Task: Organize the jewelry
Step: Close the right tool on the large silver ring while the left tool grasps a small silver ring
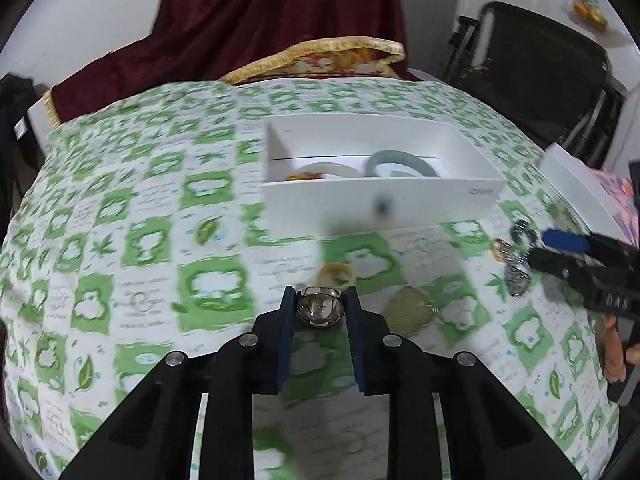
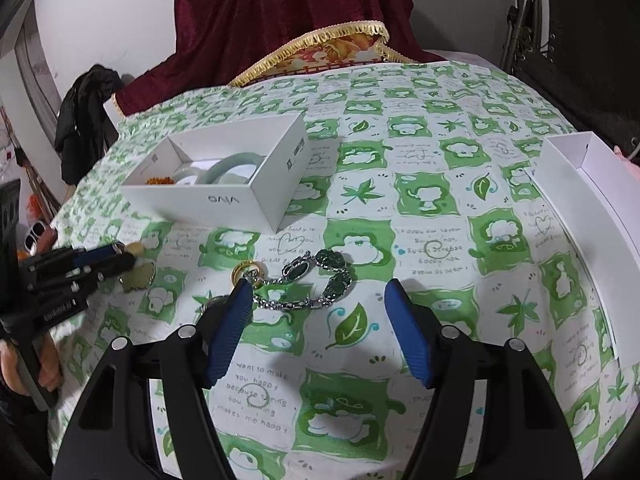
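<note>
The left gripper [image 1: 320, 300] is clamped on a round silver ring [image 1: 320, 307], which sits right at the tips between the two blue pads. The grip looks thin: the ring is smooth and domed, and only its sides touch the pads, so I think it may slip out or turn when it is lifted. If it falls, it can roll on the green patterned cloth [image 1: 120, 240] and be hard to find among the prints. The white box [image 1: 380, 200] stands straight ahead of these tongs, with a pale green bangle [image 1: 394, 162] already inside; its near wall is high, so a low carry could knock the ring against it.

The right gripper [image 2: 318, 292] has its jaws apart, with nothing between them. A silver bracelet with dark green stones [image 2: 316, 280] lies just ahead of its tips, and a gold ring [image 2: 249, 271] is by the left pad. If the jaws close here, they may catch only the chain and drag it.

The left view alone shows the ring in the grip, and a pale ring [image 1: 335, 274] and a gold pendant [image 1: 408, 311] just beyond the tips. The right view alone shows the bracelet clearly, and a second white tray [image 2: 592, 200] far to the right
</note>
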The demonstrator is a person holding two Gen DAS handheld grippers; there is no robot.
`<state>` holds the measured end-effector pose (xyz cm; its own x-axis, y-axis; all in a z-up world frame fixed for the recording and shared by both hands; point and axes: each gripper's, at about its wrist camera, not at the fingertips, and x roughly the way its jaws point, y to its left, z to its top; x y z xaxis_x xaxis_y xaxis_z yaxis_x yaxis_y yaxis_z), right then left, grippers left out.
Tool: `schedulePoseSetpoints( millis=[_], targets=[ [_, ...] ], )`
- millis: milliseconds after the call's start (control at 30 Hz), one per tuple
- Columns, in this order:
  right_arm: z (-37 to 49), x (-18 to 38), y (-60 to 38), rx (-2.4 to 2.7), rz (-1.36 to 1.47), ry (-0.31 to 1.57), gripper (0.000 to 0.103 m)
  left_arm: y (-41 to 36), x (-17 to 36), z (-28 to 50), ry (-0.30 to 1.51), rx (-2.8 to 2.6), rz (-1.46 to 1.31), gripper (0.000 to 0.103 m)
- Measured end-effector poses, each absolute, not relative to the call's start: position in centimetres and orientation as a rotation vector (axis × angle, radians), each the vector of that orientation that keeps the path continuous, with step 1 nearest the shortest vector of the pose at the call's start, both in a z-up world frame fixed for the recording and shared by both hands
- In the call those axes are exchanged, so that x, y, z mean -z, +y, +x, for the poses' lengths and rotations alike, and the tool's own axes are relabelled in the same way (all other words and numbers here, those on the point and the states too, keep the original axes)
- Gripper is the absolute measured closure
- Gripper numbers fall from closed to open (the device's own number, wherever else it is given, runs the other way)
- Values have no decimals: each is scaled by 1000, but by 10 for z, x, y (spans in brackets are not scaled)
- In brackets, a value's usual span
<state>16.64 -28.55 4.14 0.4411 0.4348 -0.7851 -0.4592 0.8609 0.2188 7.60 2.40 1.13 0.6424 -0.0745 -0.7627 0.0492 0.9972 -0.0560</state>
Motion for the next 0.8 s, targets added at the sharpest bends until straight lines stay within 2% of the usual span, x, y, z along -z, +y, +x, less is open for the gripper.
schedulePoseSetpoints(
  millis=[167, 233, 433, 667, 700, 767, 800],
  targets=[
    [162, -39, -275, -562, -88, 969, 41, 35, -14, 72, 865, 48, -57, 78],
    [159, -41, -275, -557, -95, 951, 48, 34, -15, 71, 862, 49, -50, 78],
    [132, -55, -259, -706, -137, 870, 48, 31, -14, 72, 866, 51, -43, 78],
    [135, -40, -240, -742, -164, 968, 51, 24, -12, 73, 872, 57, -20, 78],
    [134, -40, -240, -747, -156, 966, 57, 24, -12, 73, 871, 58, -20, 78],
    [134, -39, -238, -736, -175, 963, 78, 24, -12, 72, 868, 60, -24, 78],
    [132, -38, -235, -730, -195, 960, 78, 24, -13, 71, 864, 63, -27, 78]
  ],
)
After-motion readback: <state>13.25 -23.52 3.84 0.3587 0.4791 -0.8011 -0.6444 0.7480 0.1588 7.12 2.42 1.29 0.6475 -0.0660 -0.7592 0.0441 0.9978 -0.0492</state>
